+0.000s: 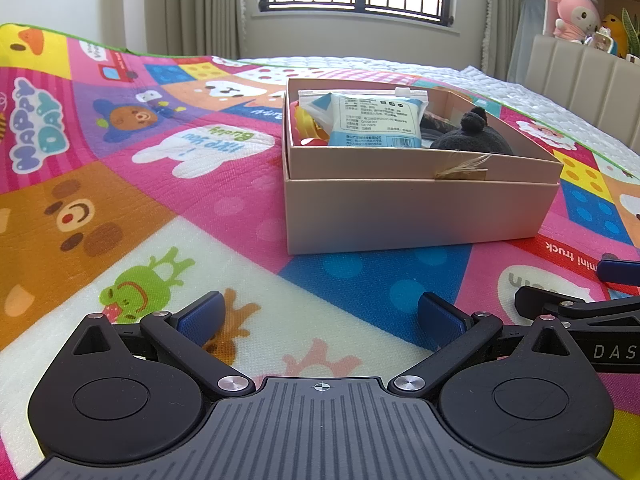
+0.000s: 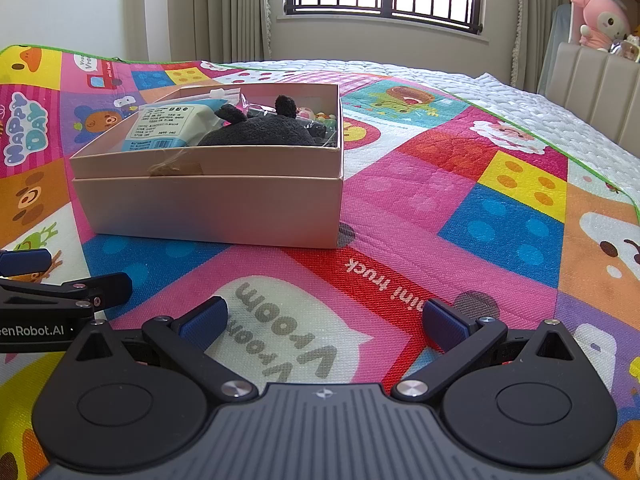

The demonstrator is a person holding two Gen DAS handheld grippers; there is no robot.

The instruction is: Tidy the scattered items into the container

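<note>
Resting low on a cartoon-print play mat [image 1: 168, 216] spread over a bed, the left claw [image 1: 320, 316] and right claw [image 2: 324, 320] both sit wide open and empty, near each other. Ahead, the beige box [image 1: 416, 216] already holds a blue-and-white packet [image 1: 376, 120], a dark plush toy [image 1: 472, 136] and small colourful pieces. No loose item shows on the mat, so tidying appears finished; any next move would call for checking beyond view.

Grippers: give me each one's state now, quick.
Left gripper: open, holding nothing.
Right gripper: open, holding nothing.
</note>
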